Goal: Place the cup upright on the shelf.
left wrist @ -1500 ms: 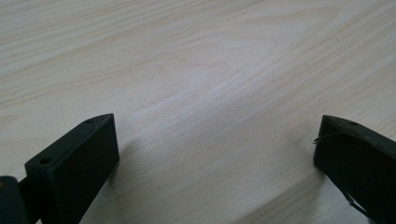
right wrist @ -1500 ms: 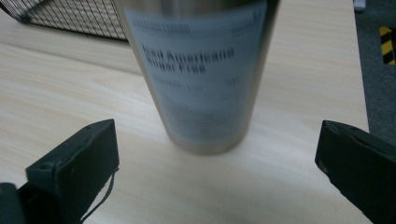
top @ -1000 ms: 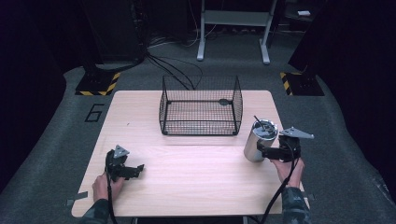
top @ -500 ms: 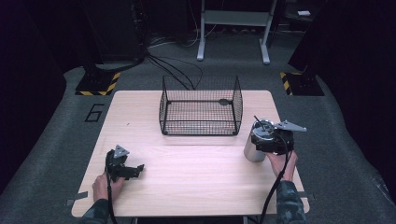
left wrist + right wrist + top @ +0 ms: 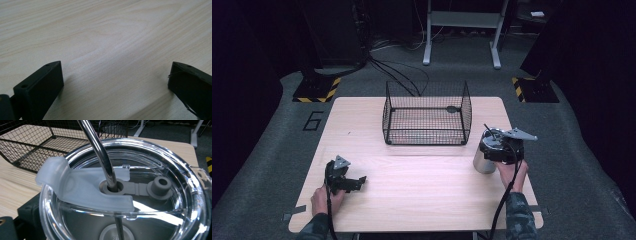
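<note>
Right tool [image 5: 496, 148] clasped the steel tumbler [image 5: 484, 161] just right of the wire basket [image 5: 427, 112]; left tool [image 5: 357, 182] sat spread on bare tabletop [image 5: 422, 185].

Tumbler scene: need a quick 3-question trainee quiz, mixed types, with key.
1. True or false: the tumbler stands inside the wire basket.
2. What passes through the hole in the tumbler's clear lid?
3. The left gripper is: A) shut on a cup, B) open over bare table, C) inside the basket.

Key:
1. False; it stands on the table beside the basket's right front corner, at the right gripper.
2. A metal straw.
3. B.
</note>
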The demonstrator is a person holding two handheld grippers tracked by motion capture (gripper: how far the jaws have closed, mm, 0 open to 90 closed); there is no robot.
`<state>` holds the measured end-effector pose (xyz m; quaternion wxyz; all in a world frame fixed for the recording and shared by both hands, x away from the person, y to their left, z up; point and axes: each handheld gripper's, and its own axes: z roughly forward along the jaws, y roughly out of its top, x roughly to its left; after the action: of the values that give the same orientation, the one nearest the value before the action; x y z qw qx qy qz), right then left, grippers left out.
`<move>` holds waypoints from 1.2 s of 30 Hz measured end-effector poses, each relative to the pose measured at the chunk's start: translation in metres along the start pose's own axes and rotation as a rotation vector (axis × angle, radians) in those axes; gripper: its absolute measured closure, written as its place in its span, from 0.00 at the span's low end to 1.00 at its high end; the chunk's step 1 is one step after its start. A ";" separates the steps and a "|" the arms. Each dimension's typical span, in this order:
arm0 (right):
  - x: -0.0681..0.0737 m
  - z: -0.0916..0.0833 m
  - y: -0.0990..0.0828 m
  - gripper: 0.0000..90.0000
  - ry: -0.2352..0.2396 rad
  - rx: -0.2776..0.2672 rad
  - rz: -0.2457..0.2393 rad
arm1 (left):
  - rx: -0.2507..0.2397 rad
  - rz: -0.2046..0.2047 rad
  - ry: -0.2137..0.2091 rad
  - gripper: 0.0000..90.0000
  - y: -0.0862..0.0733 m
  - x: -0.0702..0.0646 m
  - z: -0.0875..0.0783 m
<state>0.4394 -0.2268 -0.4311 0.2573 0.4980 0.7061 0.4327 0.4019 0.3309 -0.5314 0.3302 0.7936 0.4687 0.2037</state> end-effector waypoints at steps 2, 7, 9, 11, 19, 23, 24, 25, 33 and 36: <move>0.001 0.000 -0.001 0.02 -0.005 -0.005 0.006 | 0.000 0.001 0.000 0.00 0.000 0.000 0.000; 0.001 0.000 -0.001 0.03 -0.006 -0.011 -0.006 | 0.000 0.000 0.000 0.00 0.000 0.000 0.000; 0.002 -0.001 -0.001 0.03 -0.009 -0.012 -0.014 | 0.000 0.001 0.000 0.00 0.000 0.000 0.000; 0.002 -0.001 -0.002 0.03 -0.016 -0.018 -0.016 | -0.004 -0.005 0.000 0.00 0.000 0.000 0.000; 0.002 -0.001 -0.003 0.04 -0.023 -0.036 -0.020 | -0.001 -0.001 0.000 0.00 0.000 0.000 0.000; 0.002 -0.001 -0.003 0.04 -0.021 -0.035 -0.020 | -0.006 -0.007 0.001 0.00 0.000 0.000 0.000; 0.002 -0.002 -0.003 0.04 -0.017 -0.038 -0.017 | -0.011 -0.012 0.002 0.00 0.000 -0.001 0.001; 0.002 -0.002 -0.003 0.04 -0.020 -0.037 -0.018 | -0.006 -0.006 0.000 0.00 0.000 0.000 0.000; 0.006 -0.008 0.002 0.04 -0.013 -0.049 -0.033 | -0.004 -0.005 0.000 0.00 0.000 0.000 0.000; 0.008 -0.010 0.005 0.04 -0.008 -0.050 -0.038 | -0.010 -0.011 0.002 0.00 0.000 -0.001 0.001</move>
<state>0.4312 -0.2224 -0.4218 0.2808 0.4794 0.7034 0.4432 0.4020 0.3301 -0.5320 0.3349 0.7892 0.4723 0.2049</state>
